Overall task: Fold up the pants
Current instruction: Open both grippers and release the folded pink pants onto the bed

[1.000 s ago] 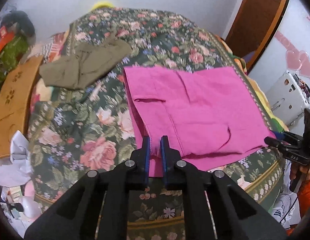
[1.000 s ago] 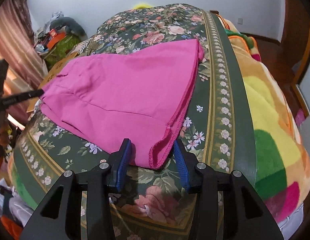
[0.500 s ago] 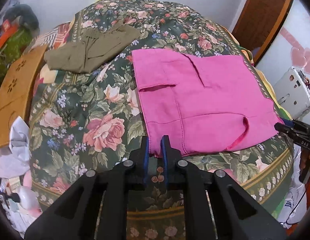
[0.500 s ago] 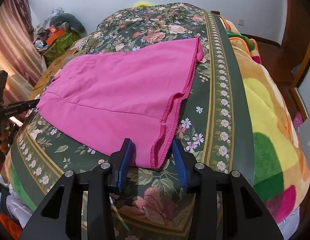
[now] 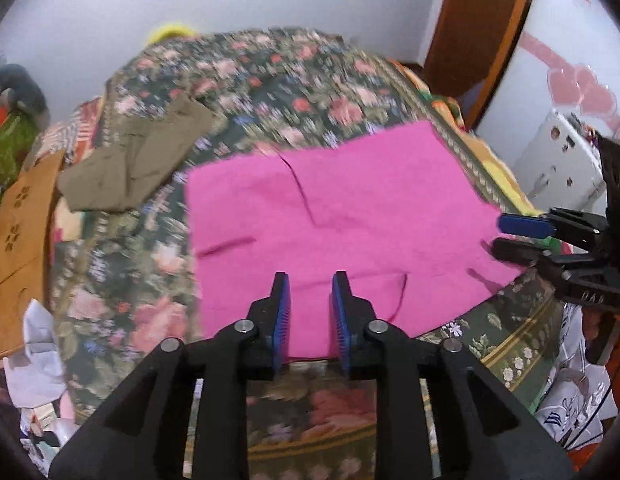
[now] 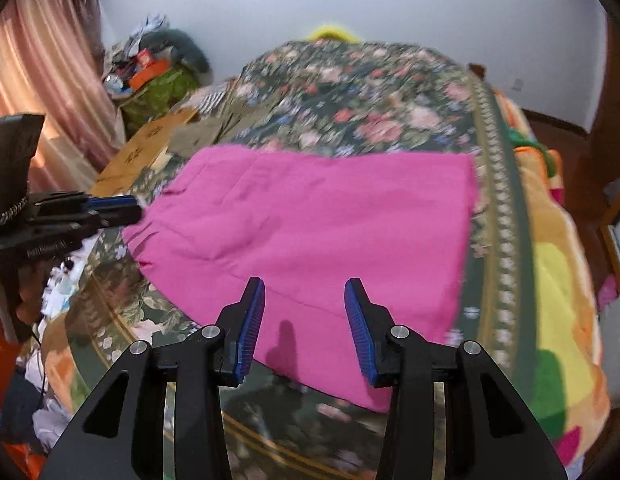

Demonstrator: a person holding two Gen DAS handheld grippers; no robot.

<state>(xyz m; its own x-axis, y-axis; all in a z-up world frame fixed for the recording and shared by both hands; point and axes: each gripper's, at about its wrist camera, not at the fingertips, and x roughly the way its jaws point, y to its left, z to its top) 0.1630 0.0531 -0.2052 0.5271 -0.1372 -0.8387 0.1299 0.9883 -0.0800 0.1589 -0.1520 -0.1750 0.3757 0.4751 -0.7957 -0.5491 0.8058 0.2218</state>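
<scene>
Pink pants (image 5: 342,216) are spread flat on the floral bedspread (image 5: 270,92), frame centre in both views. Left claw (image 5: 309,280) is held part open, nothing gripped. Right claw (image 6: 305,286) is held wide open above the near edge, empty. Olive garment (image 5: 138,160) is seen upper left.

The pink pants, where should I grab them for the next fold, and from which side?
Probably the near hem of the pink pants: it lies flat along the bed's front edge, facing both open tools. Come in low from the near side, left tool and right tool each pinching one near corner, then lift toward the far edge.
</scene>
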